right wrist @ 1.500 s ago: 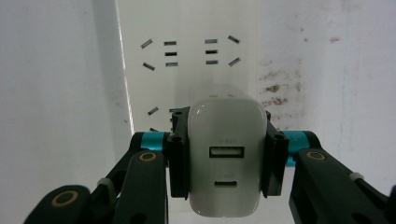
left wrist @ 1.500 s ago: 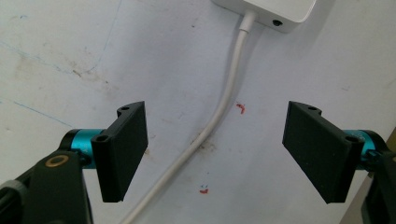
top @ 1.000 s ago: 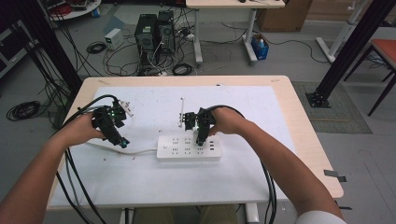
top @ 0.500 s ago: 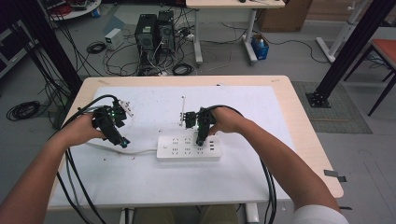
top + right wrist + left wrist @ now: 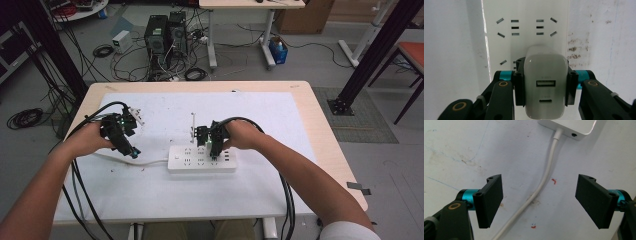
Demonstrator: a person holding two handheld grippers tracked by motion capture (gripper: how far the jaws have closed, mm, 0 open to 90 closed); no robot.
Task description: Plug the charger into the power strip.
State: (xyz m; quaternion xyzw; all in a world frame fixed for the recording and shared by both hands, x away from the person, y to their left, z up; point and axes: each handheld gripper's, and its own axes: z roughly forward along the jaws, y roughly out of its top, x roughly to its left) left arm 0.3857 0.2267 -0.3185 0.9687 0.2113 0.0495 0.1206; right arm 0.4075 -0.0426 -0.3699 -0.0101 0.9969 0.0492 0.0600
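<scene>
A white-covered worktop [image 5: 300,150] carries a white power strip [image 5: 200,160] near its middle, its white cord [image 5: 544,180] trailing off to the left. The right tool [image 5: 545,85] pinches a white charger [image 5: 545,80] by its sides, holding it over the strip's sockets. The left tool [image 5: 539,202] hangs with its jaws spread wide, straddling the cord just beside the strip's end.
</scene>
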